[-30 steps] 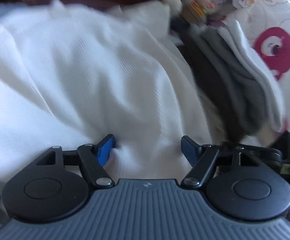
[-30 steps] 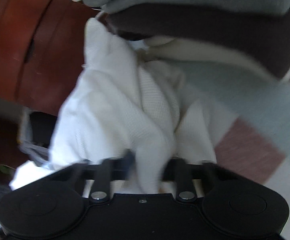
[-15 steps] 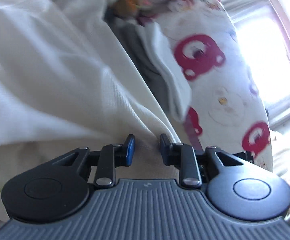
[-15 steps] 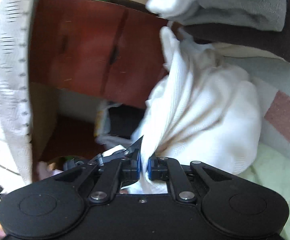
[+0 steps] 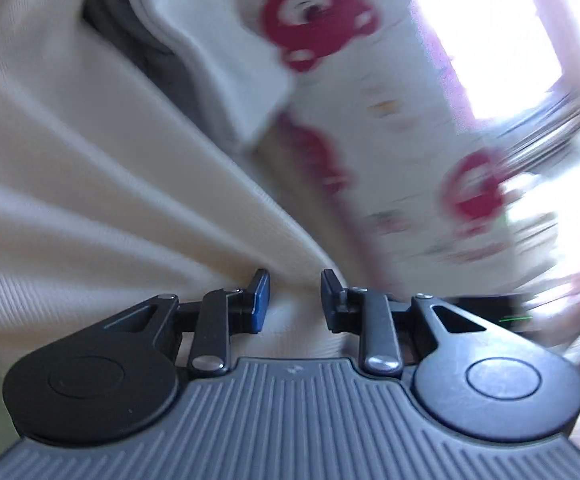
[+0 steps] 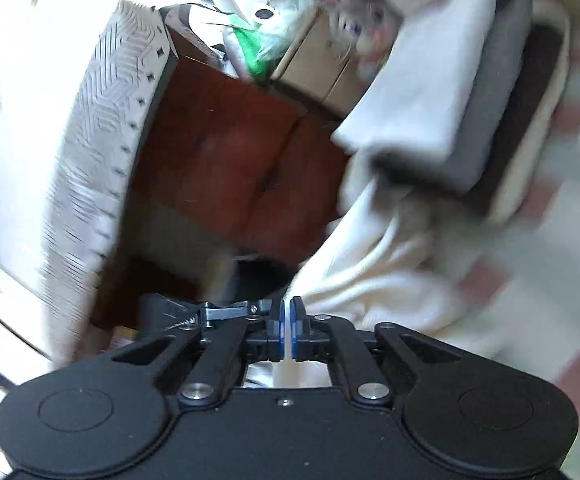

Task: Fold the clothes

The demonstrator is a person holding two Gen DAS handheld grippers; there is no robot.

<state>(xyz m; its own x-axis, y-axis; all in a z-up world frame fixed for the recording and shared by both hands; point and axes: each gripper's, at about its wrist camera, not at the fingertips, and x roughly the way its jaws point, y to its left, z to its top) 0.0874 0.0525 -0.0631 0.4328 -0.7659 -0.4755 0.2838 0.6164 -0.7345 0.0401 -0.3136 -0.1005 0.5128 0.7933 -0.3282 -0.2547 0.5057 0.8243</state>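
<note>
The right gripper [image 6: 286, 330] is clamped on an edge of the cream garment [image 6: 377, 280], which stretches away to the far right in loose, bunched folds. Beyond it a stack of folded clothes [image 6: 469, 92] sits squared up, so some folding looks done while this piece remains unfolded. The left gripper [image 5: 294, 300] has its jaws moderately apart with gathered cream cloth between them; whether it pinches the fabric I cannot tell.
</note>
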